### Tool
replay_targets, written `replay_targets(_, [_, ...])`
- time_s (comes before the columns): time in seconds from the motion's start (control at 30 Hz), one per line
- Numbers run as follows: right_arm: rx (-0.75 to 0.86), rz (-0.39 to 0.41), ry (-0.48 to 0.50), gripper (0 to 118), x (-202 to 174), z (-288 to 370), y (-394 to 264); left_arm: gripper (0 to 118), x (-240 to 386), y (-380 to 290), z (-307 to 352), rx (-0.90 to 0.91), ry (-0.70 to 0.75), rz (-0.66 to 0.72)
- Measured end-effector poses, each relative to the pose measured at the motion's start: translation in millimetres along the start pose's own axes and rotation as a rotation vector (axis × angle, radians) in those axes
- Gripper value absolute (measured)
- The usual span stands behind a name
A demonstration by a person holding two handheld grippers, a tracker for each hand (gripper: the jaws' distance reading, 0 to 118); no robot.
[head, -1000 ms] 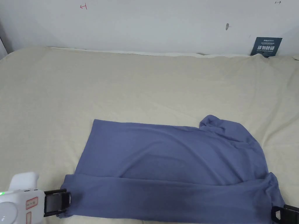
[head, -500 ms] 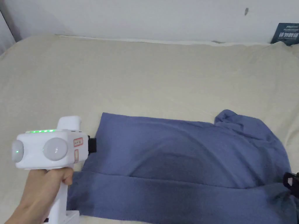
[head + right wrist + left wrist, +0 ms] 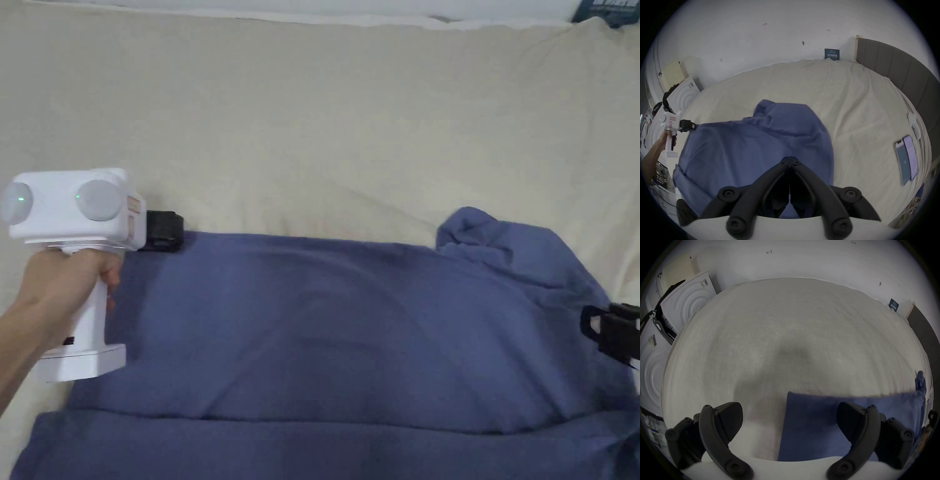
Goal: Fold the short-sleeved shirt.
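The blue short-sleeved shirt (image 3: 350, 331) lies spread on the cream bed (image 3: 312, 125), with its near strip folded over onto the body and a bunched sleeve at the far right. A hand holds my left gripper (image 3: 164, 230) at the shirt's far left corner. In the left gripper view it (image 3: 789, 418) stands open, one jaw over the shirt (image 3: 826, 426) and the other over the sheet. My right gripper (image 3: 609, 337) is at the shirt's right edge. In the right gripper view it (image 3: 790, 160) is shut above the shirt (image 3: 753, 146), with no cloth seen pinched at the tips.
Two phones (image 3: 906, 159) lie on the bed to the right of the shirt. A grey headboard (image 3: 899, 68) runs along the right side. A dark sign (image 3: 831, 54) leans at the wall. White boxes (image 3: 688, 305) stand beyond the bed's left edge.
My left gripper has gone from the near left end of the folded strip up to the shirt's far left corner. My right gripper has moved up along the right edge. The head camera tilted down.
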State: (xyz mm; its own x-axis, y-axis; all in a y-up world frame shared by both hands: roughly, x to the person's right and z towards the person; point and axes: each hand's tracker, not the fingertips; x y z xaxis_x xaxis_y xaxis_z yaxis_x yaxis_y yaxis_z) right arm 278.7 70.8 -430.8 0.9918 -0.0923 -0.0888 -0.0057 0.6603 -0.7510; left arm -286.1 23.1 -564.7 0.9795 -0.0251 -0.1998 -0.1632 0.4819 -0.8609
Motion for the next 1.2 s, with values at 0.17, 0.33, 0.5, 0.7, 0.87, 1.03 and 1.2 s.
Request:
replay_targets(0.17, [-0.019,0.012,-0.051,1,18.2,-32.4,35.7,33,-4.4,-5.8,19.6,0.043,-0.108,-0.001])
replay_targets(0.33, [-0.093,0.000,-0.064,118,30.9,-59.0,69.7,5,-1.2,-2.9,25.9,0.048,-0.122,0.016])
replay_targets(0.5, [-0.229,0.051,-0.093,116,40.8,-80.9,76.5,5,0.0,-6.3,21.4,0.036,-0.107,0.010])
replay_targets(0.7, [-0.309,0.090,-0.071,70,51.8,-96.8,76.8,5,2.7,-7.6,15.0,0.031,-0.094,-0.011])
replay_targets(0.87, [-0.306,0.146,-0.094,6,47.7,-91.1,74.5,5,1.3,-7.4,14.8,0.028,-0.100,-0.018])
replay_targets(1.03, [-0.200,0.070,-0.066,6,55.4,-51.5,76.3,5,0.4,-9.8,36.7,0.042,-0.094,-0.050])
replay_targets(1.2, [-0.138,0.037,-0.027,6,53.9,-5.7,71.1,5,-15.5,-26.2,74.7,0.073,-0.116,-0.019])
